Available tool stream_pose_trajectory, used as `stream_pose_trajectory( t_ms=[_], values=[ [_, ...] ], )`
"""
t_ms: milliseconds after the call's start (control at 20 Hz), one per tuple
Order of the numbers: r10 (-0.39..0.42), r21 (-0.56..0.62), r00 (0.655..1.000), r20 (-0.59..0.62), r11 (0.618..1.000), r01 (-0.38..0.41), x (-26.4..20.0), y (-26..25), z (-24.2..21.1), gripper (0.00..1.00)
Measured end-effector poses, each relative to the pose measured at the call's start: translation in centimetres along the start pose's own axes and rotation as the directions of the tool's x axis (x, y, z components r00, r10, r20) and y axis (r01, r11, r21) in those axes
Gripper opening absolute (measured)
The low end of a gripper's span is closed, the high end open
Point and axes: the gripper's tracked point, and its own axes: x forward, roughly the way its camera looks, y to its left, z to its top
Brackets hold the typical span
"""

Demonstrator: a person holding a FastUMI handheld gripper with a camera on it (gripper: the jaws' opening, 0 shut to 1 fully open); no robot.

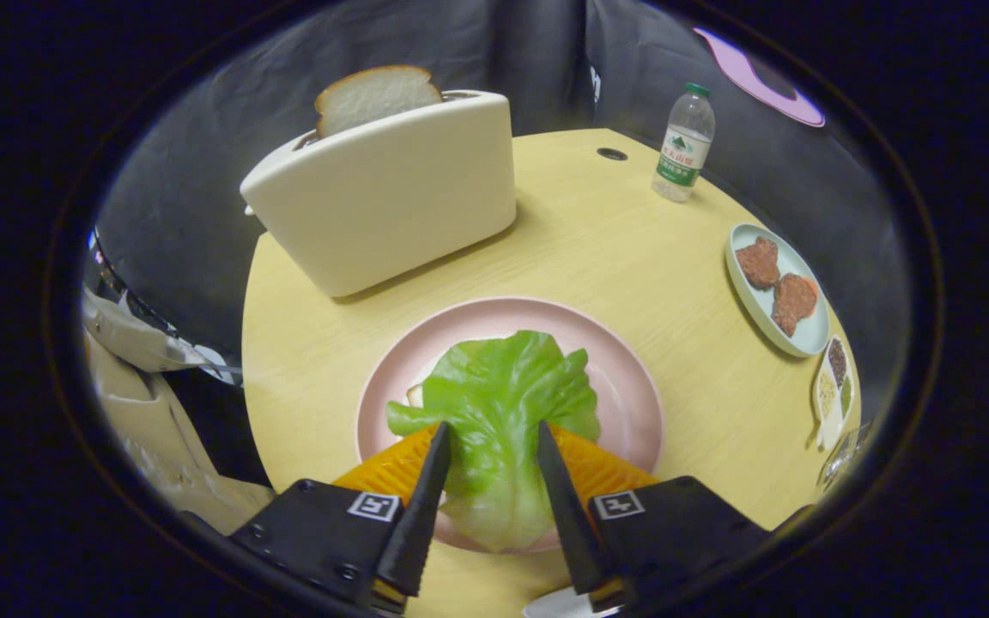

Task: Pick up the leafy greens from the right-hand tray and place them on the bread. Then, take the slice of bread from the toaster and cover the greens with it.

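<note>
Leafy greens: the leafy greens [499, 403] lie on the pink plate [632, 386], draped over the bread on the plate [415, 395], of which a pale sliver peeks out at the leaf's left edge.
Gripper: the gripper [492, 442] stands open, its fingers either side of the leaf's stalk end with a gap to each; neither visibly presses on it, so the leaf looks let go.
Step in hand: by my reading the first half is done or just finishing, with the greens set on the bread; fetching the cover slice is not yet begun.
Toaster slice: the slice of bread [377, 96] stands upright in the slot of the toaster [391, 197], beyond the plate toward the far-left edge of the table [615, 249].
Next move: likely lift clear of the leaf without dragging it, reach over the plate and pinch the exposed top of the slice, then draw it straight up.
In the way: nothing stands between plate and toaster; the toaster's tall wall hides most of the slice.
Around: a water bottle [683, 142] near the far edge; at the right edge a pale tray [739, 249] with two meat patties [776, 285], and nearer, a small divided dish [834, 386] of seasonings.
</note>
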Motion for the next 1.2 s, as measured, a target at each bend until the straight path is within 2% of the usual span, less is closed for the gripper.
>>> stream_pose_trajectory(
  t_ms=[450,750,950,1200],
  values=[
    [-0.069,0.070,0.986,0.154,0.996,0.059,-3.1,1.0,5.8,1.00],
    [-0.124,0.158,0.964,0.234,0.983,0.088,-5.6,2.2,11.3,0.99],
    [-0.113,0.206,0.951,0.287,0.977,0.054,-6.5,4.5,15.8,0.99],
    [-0.085,0.213,0.947,0.311,0.977,0.018,-6.4,7.5,19.9,0.99]
  ],
)
